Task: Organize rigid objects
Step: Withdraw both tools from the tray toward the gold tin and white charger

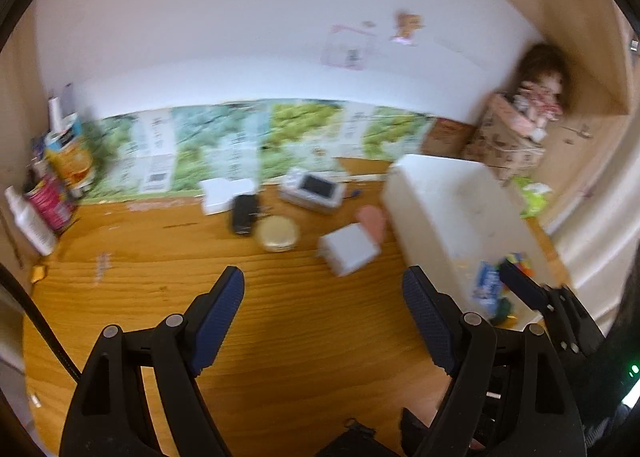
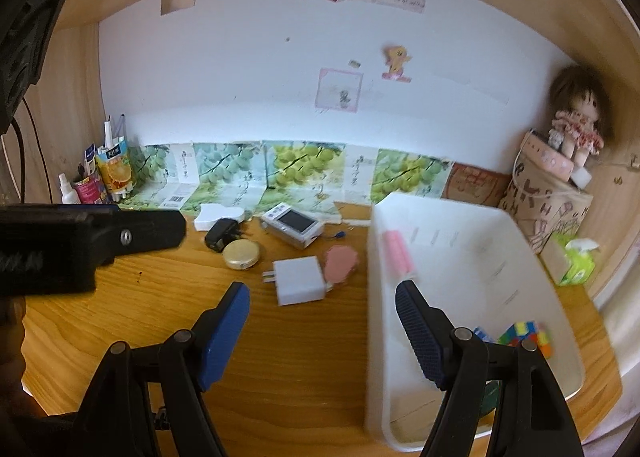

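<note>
Loose items lie on the wooden desk (image 2: 280, 357): a white charger cube (image 2: 298, 281), a pink oval piece (image 2: 340, 261), a gold round compact (image 2: 241, 254), a black adapter (image 2: 220, 237), a white device with a screen (image 2: 292, 225) and a white box (image 2: 220, 215). At the right, a white bin (image 2: 374, 257) holds a pink roll (image 2: 398, 253) and a colourful cube (image 2: 526, 335). My right gripper (image 2: 322, 297) is open and empty, its right finger over the bin's near wall. My left gripper (image 1: 322, 289) is open and empty, just short of the charger cube (image 1: 350, 249).
A doll (image 2: 576, 125) sits on a printed paper bag (image 2: 548, 201) in the back right corner, with a green tissue pack (image 2: 576, 261) beside it. A juice carton (image 2: 116, 169), pens and a spray bottle (image 2: 68, 191) crowd the back left. The desk is walled on three sides.
</note>
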The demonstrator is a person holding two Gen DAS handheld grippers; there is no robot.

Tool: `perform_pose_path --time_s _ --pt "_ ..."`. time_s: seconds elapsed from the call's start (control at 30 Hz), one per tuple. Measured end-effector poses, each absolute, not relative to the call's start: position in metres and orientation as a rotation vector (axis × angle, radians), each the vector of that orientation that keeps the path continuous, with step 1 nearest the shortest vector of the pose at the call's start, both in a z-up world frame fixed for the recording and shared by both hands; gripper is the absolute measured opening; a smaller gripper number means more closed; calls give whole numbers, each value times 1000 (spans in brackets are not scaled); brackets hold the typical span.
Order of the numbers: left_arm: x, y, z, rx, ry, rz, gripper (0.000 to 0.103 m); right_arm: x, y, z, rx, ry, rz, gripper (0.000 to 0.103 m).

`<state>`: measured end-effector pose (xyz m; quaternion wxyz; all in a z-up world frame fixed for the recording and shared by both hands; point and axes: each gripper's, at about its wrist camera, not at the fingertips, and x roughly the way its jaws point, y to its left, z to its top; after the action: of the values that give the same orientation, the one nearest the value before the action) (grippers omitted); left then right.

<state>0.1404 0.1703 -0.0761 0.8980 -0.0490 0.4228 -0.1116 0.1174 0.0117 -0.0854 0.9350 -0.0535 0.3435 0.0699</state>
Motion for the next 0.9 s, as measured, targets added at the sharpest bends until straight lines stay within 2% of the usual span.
perform_pose_path --time_s 0.53,0.9 --pt "186 265 -93 -209 1039 -11 84 135 49 -113 -40 815 121 76" --pt "231 256 -107 -197 1226 -43 84 172 58 -133 -9 797 42 76"
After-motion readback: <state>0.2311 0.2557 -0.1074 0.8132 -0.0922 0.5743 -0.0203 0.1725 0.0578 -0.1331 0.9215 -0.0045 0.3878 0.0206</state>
